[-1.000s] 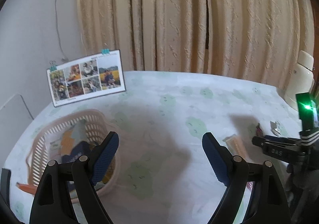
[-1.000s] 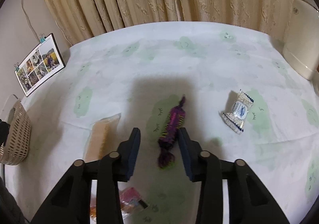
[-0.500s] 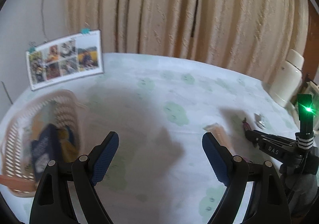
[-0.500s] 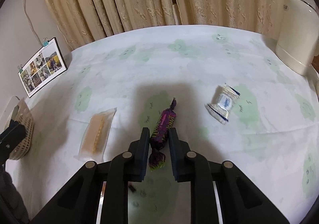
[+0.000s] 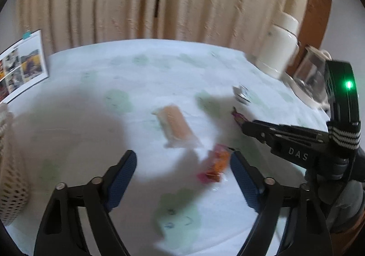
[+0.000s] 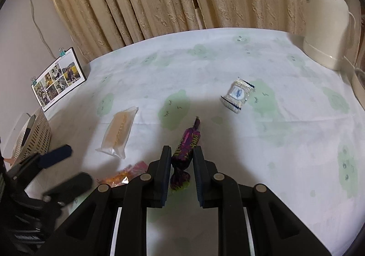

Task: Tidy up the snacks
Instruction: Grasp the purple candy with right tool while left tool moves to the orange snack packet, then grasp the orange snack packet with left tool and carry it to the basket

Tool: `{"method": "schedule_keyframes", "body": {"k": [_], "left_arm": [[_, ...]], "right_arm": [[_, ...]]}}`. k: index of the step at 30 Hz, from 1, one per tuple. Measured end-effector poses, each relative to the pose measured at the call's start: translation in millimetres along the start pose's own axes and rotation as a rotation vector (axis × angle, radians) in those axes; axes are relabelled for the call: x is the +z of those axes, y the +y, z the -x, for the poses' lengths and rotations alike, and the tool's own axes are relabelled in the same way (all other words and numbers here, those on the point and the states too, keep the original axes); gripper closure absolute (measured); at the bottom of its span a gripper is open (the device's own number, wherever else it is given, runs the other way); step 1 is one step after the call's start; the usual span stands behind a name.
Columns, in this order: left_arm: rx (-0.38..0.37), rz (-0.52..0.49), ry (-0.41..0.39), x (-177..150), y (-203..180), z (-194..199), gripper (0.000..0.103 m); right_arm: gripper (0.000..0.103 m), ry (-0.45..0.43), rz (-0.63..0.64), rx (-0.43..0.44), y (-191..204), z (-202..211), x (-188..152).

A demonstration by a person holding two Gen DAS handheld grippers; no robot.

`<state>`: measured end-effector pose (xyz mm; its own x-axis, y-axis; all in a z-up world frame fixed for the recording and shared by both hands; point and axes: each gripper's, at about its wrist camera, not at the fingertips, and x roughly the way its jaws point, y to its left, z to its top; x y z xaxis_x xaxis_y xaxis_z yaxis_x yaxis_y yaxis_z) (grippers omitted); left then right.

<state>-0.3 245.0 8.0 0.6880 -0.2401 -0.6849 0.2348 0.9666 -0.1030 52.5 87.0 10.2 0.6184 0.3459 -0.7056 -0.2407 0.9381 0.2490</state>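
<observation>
My right gripper is shut on a purple wrapped candy, whose twisted ends stick out in front of and behind the pads. A beige wafer packet lies on the table to its left, and an orange-red packet lies nearer, beside the left finger. A white-and-blue wrapped candy rests farther right. In the blurred left wrist view, my left gripper is open above the table, with the orange-red packet just inside its right finger and the wafer packet ahead. The right gripper reaches in from the right.
A beige slotted basket stands at the table's left edge, with a photo calendar propped behind it. A cream jug stands at the back right, near a glass vessel. Curtains hang behind the table with its green-patterned cloth.
My right gripper closed on the purple candy and holds it. My left gripper swung right, away from the basket, and now faces the loose packets.
</observation>
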Motion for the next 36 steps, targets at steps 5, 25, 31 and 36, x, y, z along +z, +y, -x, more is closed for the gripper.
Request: {"method": "schedule_keyframes", "body": {"k": [5,25,31,36], "left_arm": [[-0.043,-0.044,0.052,-2,-17,-14,0.036],[-0.079,-0.118,0.035,-2,-41,-12,0.074],[-0.077,-0.095,-0.010,2,-38,4,0.074],[-0.071,-0.071,-0.040,5,-34,13,0.074]], "right_arm": [[0.085,0.005,-0.027,0.000,-8,1,-3],[0.076,-0.007,-0.100,0.026,-23,1,-2],[0.074,0.000,-0.073,0.025,-19,-2,1],[0.075,0.016,0.007,-0.012,1,-9,8]]}}
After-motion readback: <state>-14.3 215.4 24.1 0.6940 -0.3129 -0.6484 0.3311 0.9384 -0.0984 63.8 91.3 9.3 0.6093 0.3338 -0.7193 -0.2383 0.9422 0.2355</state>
